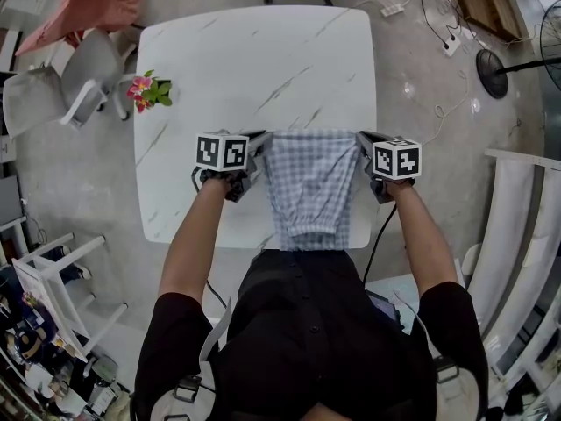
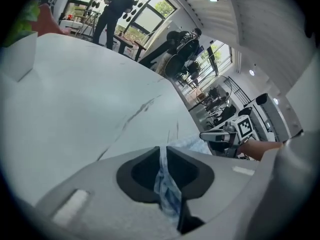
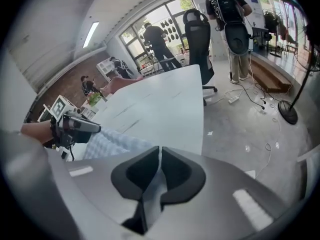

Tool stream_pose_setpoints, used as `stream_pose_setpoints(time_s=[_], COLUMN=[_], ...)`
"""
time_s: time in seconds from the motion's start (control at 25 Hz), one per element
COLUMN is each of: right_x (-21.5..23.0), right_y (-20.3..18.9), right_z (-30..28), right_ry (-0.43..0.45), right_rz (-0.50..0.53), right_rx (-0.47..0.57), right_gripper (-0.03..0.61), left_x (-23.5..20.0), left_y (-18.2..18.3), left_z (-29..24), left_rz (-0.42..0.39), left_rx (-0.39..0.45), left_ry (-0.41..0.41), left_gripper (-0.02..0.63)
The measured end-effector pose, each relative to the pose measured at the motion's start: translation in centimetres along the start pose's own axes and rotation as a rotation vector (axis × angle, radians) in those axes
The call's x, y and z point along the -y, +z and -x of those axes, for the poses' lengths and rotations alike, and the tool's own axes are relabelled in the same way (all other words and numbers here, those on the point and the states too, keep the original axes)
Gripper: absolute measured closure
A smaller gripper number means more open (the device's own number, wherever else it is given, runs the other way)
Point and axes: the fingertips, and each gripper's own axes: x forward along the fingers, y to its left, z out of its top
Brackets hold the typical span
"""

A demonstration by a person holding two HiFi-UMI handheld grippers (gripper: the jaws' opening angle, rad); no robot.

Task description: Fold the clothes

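Note:
A blue-and-white checked garment point(image 1: 311, 187) lies on the white marble table point(image 1: 254, 68), its lower end hanging over the near edge. My left gripper point(image 1: 261, 140) is at the garment's far left corner. In the left gripper view a fold of checked cloth point(image 2: 167, 189) is pinched between the shut jaws point(image 2: 163, 151). My right gripper point(image 1: 361, 139) is at the far right corner. Its jaws point(image 3: 160, 151) are shut with a thin pale strip of the cloth between them. Each gripper view shows the other gripper across the garment point(image 3: 112, 144).
A small bunch of flowers point(image 1: 149, 90) stands at the table's left edge. A grey chair point(image 1: 79, 86) and a pink cloth point(image 1: 88, 7) are at the far left. Cables and a fan point(image 1: 495, 73) lie on the floor at right, by white rails point(image 1: 517, 235). People stand beyond the table.

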Motion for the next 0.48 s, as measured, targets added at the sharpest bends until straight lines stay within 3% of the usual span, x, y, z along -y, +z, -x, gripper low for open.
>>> stream_pose_setpoints(time_s=[0.16, 0.24, 0.32, 0.48], right_x=[-0.9, -1.5, -2.3, -4.4], right_y=[-0.2, 0.4, 1.1, 2.1], right_z=[-0.3, -0.4, -0.1, -0.4], right_ry=[-0.006, -0.006, 0.018, 0.105], right_rz=[0.069, 0.131, 0.196, 0.385], right_rx=[0.004, 0.015, 0.02, -0.031], right_gripper=[0.557, 0.543, 0.463, 0.397], left_x=[0.1, 0.0, 0.3, 2.3], left_y=[-0.1, 0.6, 1.4, 1.6], left_z=[0.2, 0.5, 1.1, 0.8], left_rz=[-0.018, -0.049, -0.132, -0.371], left_rx=[0.013, 0.036, 0.039, -0.075], left_ry=[0.009, 0.034, 0.052, 0.006], left_gripper=[0.552, 0.492, 0.415, 0.366])
